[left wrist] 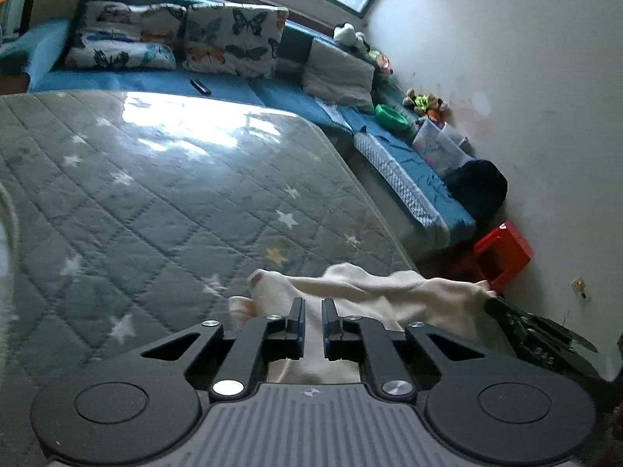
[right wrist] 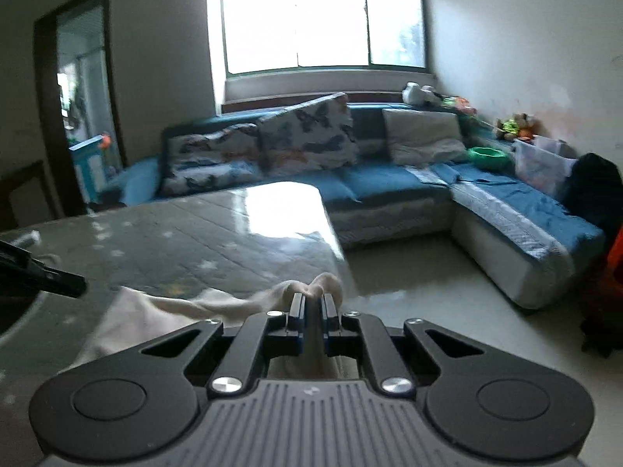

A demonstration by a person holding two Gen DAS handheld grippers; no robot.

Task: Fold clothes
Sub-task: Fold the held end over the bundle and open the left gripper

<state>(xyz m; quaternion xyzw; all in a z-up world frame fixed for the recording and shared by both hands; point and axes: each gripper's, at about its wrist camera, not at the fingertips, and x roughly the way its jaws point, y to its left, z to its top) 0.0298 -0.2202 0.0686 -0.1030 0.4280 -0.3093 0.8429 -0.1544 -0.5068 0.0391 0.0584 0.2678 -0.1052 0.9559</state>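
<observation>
- Room, from my two wrist views: a blue L-shaped sofa (right wrist: pixel 389 183) under a bright window (right wrist: pixel 319 19), white wall to the right.
- Grey quilted mattress with white stars (left wrist: pixel 155 179) fills the foreground on my left side; strong glare from the window on its far part. I see pale floor (right wrist: pixel 428 268) between it and the sofa.
- On the sofa: two butterfly-print cushions (left wrist: pixel 233 39), one plain grey cushion (left wrist: pixel 338 74), a green bowl (left wrist: pixel 391 116), soft toys (left wrist: pixel 424 103) along the wall edge, and a small dark object I read as a remote (left wrist: pixel 200 86).
- A dark bag (left wrist: pixel 477 186) sits at the sofa's near end; a red stool (left wrist: pixel 506 253) is on the floor just beside it.
- Task item: cream garment (left wrist: pixel 373 292), bunched at the near corner of the mattress and stretched between my two tools.
- Left hand-held gripper (left wrist: pixel 312 311): jaws nearly together, cream cloth running between the fingers; I log it as clamped on the garment.
- Right hand-held gripper (right wrist: pixel 312 305): jaws pinched on a raised fold of the garment, with cloth bulging just past the tips.
- In the left view the right tool shows as a dark body at the garment's right end; in the right view the left tool enters at the left edge, blurred.
</observation>
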